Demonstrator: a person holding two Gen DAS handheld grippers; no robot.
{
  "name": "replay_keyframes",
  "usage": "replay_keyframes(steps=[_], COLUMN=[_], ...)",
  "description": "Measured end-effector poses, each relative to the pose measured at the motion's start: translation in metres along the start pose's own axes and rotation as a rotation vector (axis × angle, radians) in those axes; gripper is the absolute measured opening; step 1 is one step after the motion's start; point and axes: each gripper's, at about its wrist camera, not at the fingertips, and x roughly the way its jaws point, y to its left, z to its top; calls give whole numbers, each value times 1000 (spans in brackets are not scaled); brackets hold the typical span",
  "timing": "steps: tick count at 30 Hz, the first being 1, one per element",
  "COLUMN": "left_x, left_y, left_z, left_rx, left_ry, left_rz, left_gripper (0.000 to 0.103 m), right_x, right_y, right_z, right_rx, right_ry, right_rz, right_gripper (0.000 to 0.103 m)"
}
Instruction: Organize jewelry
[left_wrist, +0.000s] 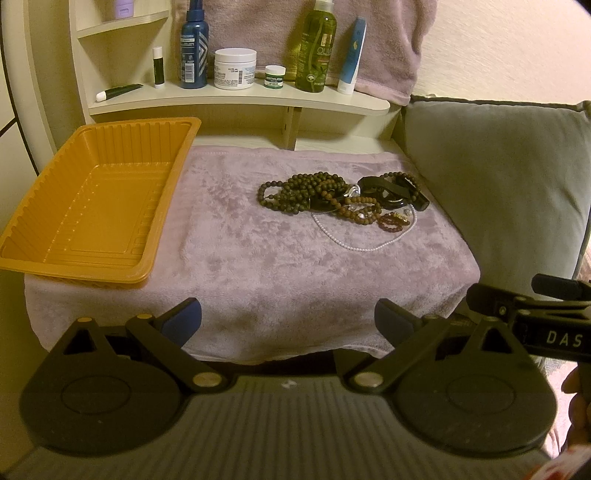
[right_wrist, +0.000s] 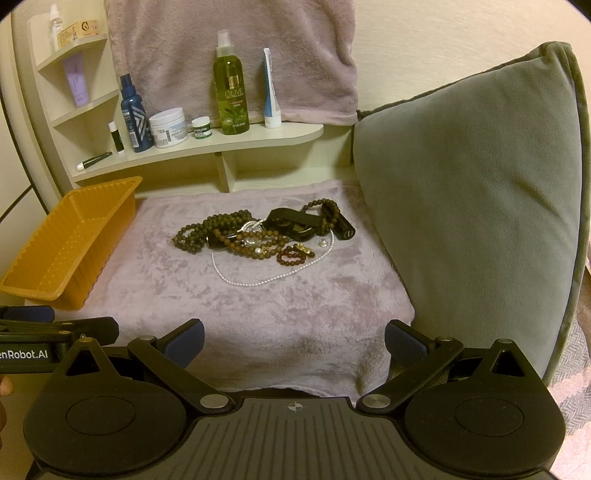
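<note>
1. Rightmost, a large grey cushion (right_wrist: 476, 206) is propped upright, its lower edge touching the mauve towel (left_wrist: 266, 266) that is spread over the counter
2. A second mauve towel (right_wrist: 229, 55) is seen hung against the wall behind the shelf (left_wrist: 240, 98)
3. An orange ribbed tray (left_wrist: 92, 199) is set on the left part of the spread towel, with nothing seen inside it
4. The left tool (left_wrist: 288, 321) is held low at the near edge of the towel, its blue-padded fingers spread wide apart with nothing between them
5. The right tool (right_wrist: 293, 341) is held likewise at the near edge, fingers wide apart and gripping nothing; the two tools are seen just beside each other
6. A tangled pile of jewelry (right_wrist: 258, 236) is laid on the far right part of the towel, near the cushion and well apart from the tray
7. Within the pile, dark wooden bead strands (left_wrist: 295, 190), a black strap (left_wrist: 391, 188), a white pearl necklace (left_wrist: 365, 248) and a small red bead bracelet (left_wrist: 390, 221) can be made out
8. On the shelf, a green olive bottle (right_wrist: 231, 88), a blue bottle (right_wrist: 135, 118), a white jar (right_wrist: 168, 127) and a small green-banded jar (right_wrist: 201, 128) are lined up
</note>
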Motion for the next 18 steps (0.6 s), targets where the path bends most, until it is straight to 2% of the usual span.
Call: replay_keyframes(steps=[18], left_x=[-8], left_y=[25], left_z=[10], left_rx=[-68], left_ry=[-44], left_rz=[-7], left_gripper=[99], right_x=[8], right_y=[6], right_z=[2], right_rx=[-4], right_ry=[12], right_rz=[13], right_gripper=[103])
